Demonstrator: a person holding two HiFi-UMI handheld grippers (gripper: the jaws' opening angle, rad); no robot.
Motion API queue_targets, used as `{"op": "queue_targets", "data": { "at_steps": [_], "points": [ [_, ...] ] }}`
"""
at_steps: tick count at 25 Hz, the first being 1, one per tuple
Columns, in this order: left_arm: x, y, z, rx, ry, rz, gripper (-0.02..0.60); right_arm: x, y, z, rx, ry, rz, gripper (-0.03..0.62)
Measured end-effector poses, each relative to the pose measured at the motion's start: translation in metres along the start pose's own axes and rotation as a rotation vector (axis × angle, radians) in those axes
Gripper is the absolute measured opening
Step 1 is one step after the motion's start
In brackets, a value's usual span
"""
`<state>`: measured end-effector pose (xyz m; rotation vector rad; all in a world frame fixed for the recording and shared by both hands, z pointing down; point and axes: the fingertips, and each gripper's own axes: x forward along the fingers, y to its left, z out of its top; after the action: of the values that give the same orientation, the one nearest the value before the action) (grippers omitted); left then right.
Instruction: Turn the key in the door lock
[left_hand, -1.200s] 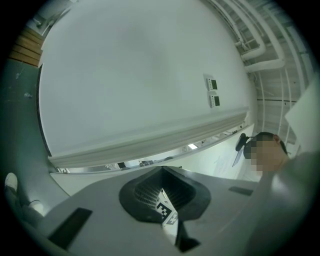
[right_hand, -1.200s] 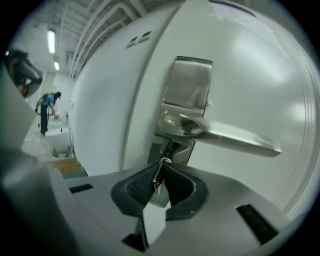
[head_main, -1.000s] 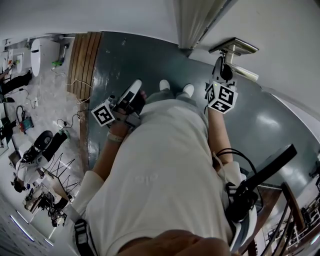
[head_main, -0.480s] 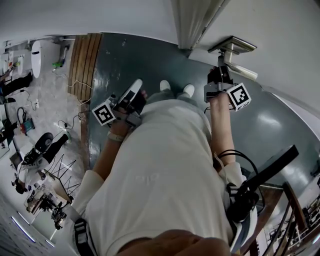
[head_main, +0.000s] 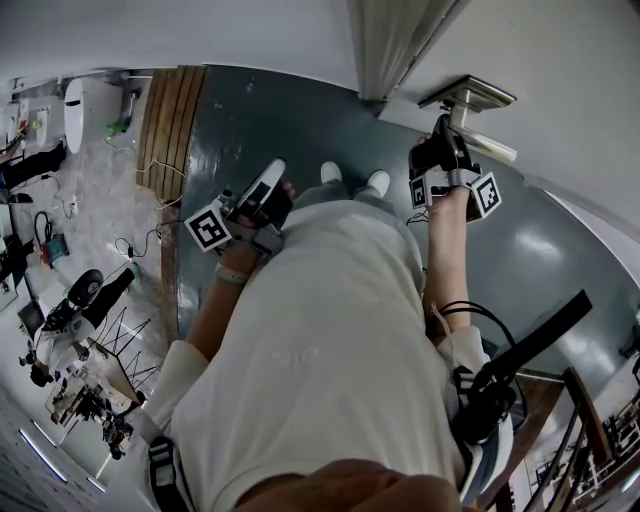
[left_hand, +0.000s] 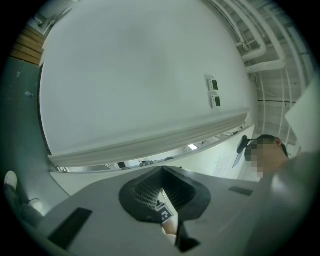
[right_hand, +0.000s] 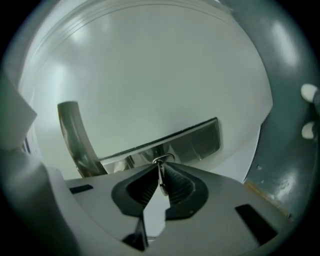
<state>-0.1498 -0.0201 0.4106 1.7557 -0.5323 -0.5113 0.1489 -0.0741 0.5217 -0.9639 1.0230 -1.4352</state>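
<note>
A small metal key (right_hand: 160, 176) sticks out of the steel lock plate (right_hand: 192, 141) on the white door, below the curved lever handle (right_hand: 74, 136). My right gripper (right_hand: 161, 169) points level at the plate, shut, with its ridged pads pressed on the key's flat head. From the head view, the right gripper (head_main: 440, 150) reaches the door just under the handle (head_main: 470, 97). My left gripper (head_main: 265, 188) is held low at the person's left side, away from the door. In the left gripper view its jaws (left_hand: 162, 171) meet at the tips with nothing between them.
The white door (head_main: 560, 70) fills the upper right, its edge (head_main: 385, 45) beside the grey floor (head_main: 260, 120). The person's white shoes (head_main: 352, 177) stand close to the door. A wooden strip (head_main: 165, 110) and cluttered gear (head_main: 70, 300) lie at the left, a railing (head_main: 585, 410) at the lower right.
The right gripper has rolled about its own axis at the lock; its marker cube has swung from facing the head camera round to the side. The left gripper has not moved.
</note>
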Motion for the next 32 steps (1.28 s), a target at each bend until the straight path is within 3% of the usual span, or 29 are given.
{"op": "queue_targets", "data": {
  "at_steps": [3,13,14,16,19,21,22,27,28,30,32],
  "points": [
    [0.0,0.001,0.0,-0.001,0.002,0.001,0.008,0.0,-0.002,0.001,0.056,0.0,0.025,0.038],
    [0.003,0.001,0.0,-0.005,0.006,-0.001,0.008,0.001,0.004,0.004,-0.019,0.027,0.045,0.04],
    [0.003,0.002,0.0,-0.007,0.005,0.0,0.008,-0.001,0.006,0.006,-0.043,0.022,0.041,0.072],
    [0.002,0.003,-0.001,-0.014,0.001,0.0,0.008,-0.008,0.009,0.009,-0.116,0.024,0.027,0.072],
    [0.004,0.005,-0.001,-0.025,-0.002,-0.002,0.008,-0.024,0.014,0.011,-0.316,0.064,-0.026,0.074],
    [0.005,0.006,-0.001,-0.029,-0.001,-0.006,0.008,-0.036,0.014,0.011,-0.548,0.099,-0.101,0.074],
    [0.006,0.006,-0.002,-0.03,0.001,-0.009,0.008,-0.041,0.014,0.01,-0.723,0.124,-0.147,0.073],
    [0.009,0.007,-0.003,-0.037,0.006,-0.018,0.008,-0.057,0.016,-0.011,-1.976,0.311,-0.333,0.077],
    [0.008,0.008,-0.003,-0.039,0.006,-0.019,0.008,-0.056,0.014,-0.016,-2.184,0.34,-0.358,0.08],
    [0.008,0.008,-0.003,-0.044,0.004,-0.021,0.008,-0.056,0.008,-0.022,-2.496,0.39,-0.395,0.09],
    [0.007,0.006,-0.003,-0.046,0.001,-0.022,0.008,-0.053,0.005,-0.026,-2.698,0.419,-0.413,0.127]
  ]
}}
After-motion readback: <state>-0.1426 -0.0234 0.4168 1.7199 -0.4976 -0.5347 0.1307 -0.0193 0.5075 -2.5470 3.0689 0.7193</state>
